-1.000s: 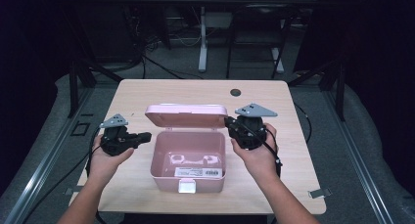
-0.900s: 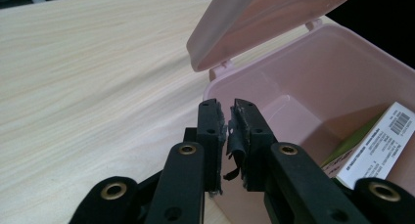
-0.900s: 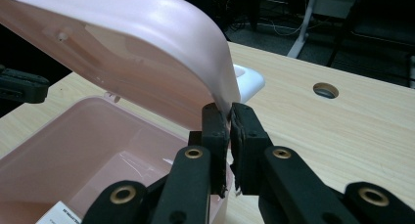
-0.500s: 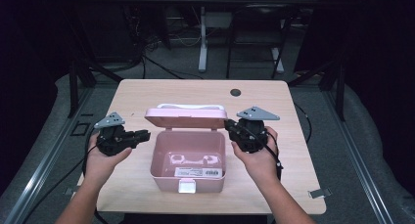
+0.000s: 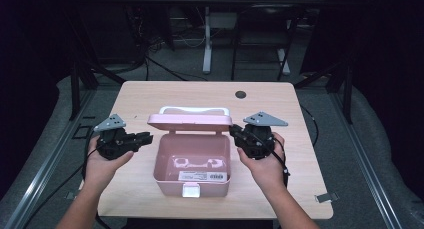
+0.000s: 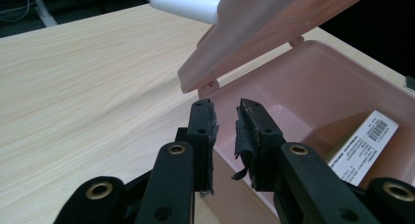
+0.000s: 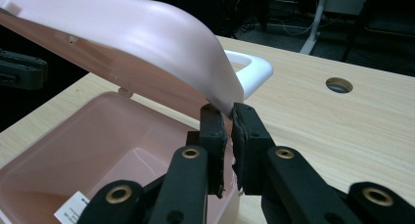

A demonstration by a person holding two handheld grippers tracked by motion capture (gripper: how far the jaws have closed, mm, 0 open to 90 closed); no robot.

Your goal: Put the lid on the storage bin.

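Observation:
A pink plastic box (image 5: 161,161) stands on the table with its lid (image 5: 190,121) half raised and tilted forward, and a white handle (image 5: 194,110) on top. A white barcode label (image 5: 207,176) lies inside. My right gripper (image 5: 233,131) is at the lid's right corner; in the right gripper view its jaws (image 7: 229,115) are shut on that corner of the lid (image 7: 147,33). My left gripper (image 5: 146,137) sits just left of the box. Its jaws (image 6: 226,111) have just been opening and stand slightly apart beside the box wall (image 6: 303,87), with nothing between them.
The box has a white latch (image 5: 191,190) on its front wall. A round cable hole (image 5: 240,94) is at the back right of the wooden table (image 5: 150,94). Black frames and cables surround the table on the dark floor.
The lid has tipped forward from a more upright stand, so the handle now shows on top. The left gripper has let go and drawn slightly left of the box. The right hand stayed put.

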